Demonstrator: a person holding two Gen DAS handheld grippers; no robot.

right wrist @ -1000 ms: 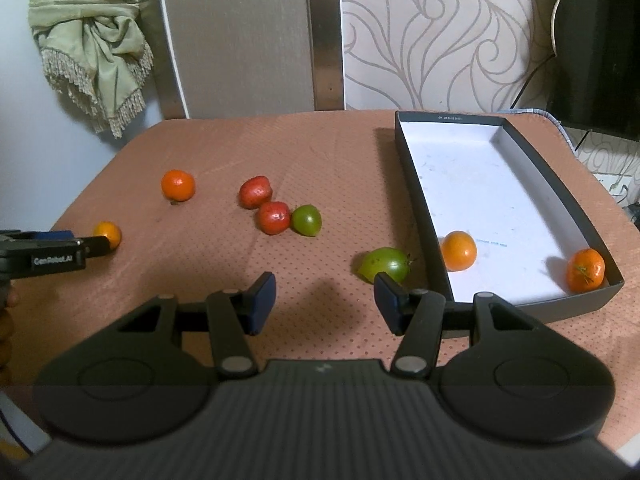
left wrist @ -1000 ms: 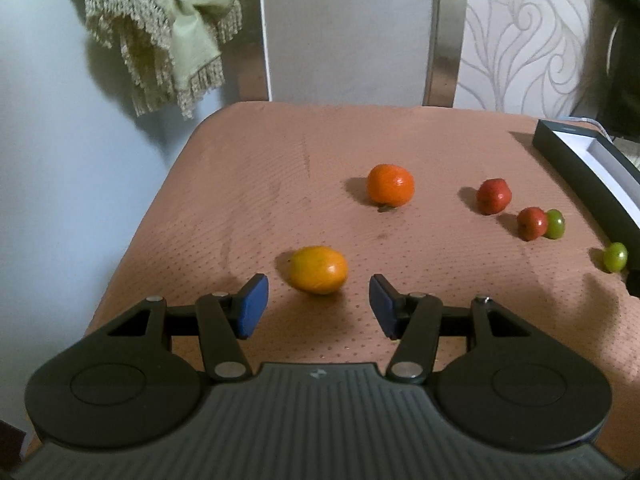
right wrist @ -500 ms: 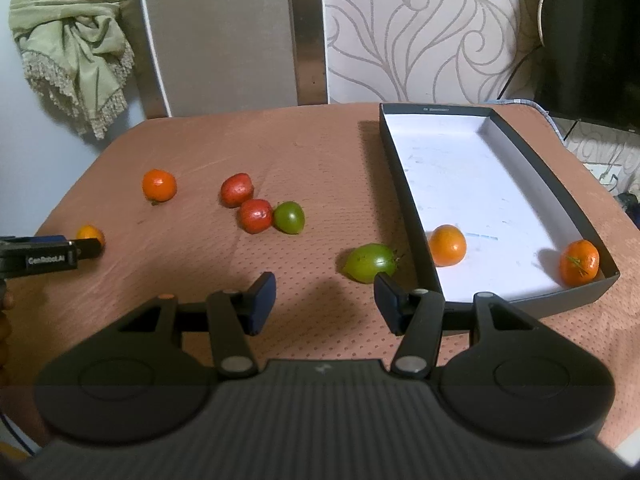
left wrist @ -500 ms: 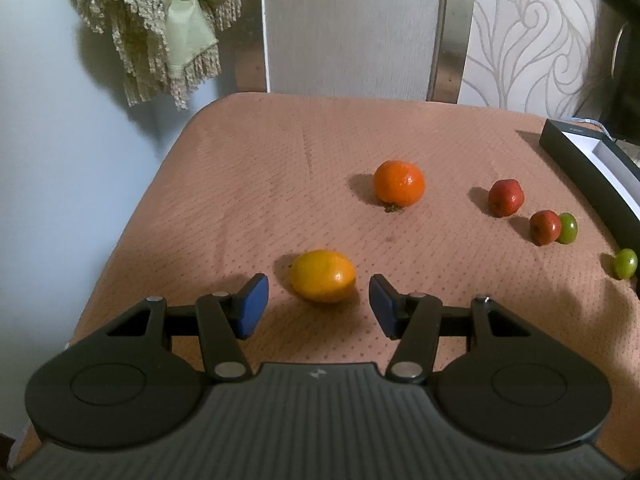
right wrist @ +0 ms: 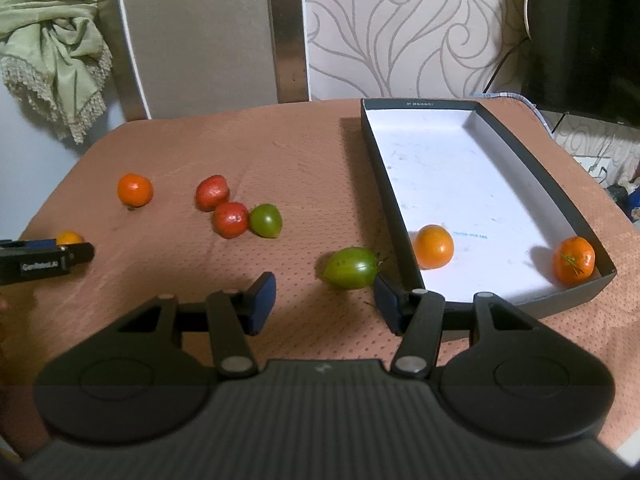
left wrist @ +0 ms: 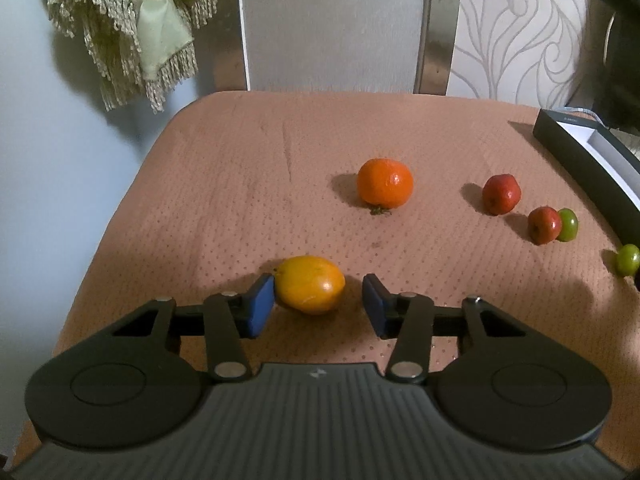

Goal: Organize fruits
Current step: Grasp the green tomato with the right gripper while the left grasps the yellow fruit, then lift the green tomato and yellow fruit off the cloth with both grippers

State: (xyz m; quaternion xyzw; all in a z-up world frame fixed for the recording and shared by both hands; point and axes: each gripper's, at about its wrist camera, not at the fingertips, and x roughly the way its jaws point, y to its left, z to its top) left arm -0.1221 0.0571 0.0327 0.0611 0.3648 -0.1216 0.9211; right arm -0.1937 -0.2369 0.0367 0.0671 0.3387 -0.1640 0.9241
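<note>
My left gripper is open around a yellow-orange fruit on the brown cloth; the left pad touches it, the right pad stands apart. Beyond lie an orange, two red fruits and two small green fruits. My right gripper is open and empty, just behind a large green fruit that lies toward its right finger. The black box with a white floor holds two oranges. The left gripper shows at the far left.
A green fringed cloth hangs at the back left over the table's corner. A chair back stands behind the table. The table's left edge drops off close to the left gripper. A dark screen stands at the back right.
My left gripper has moved forward so the yellow-orange fruit now sits between its pads. My right gripper has moved closer to the large green fruit.
</note>
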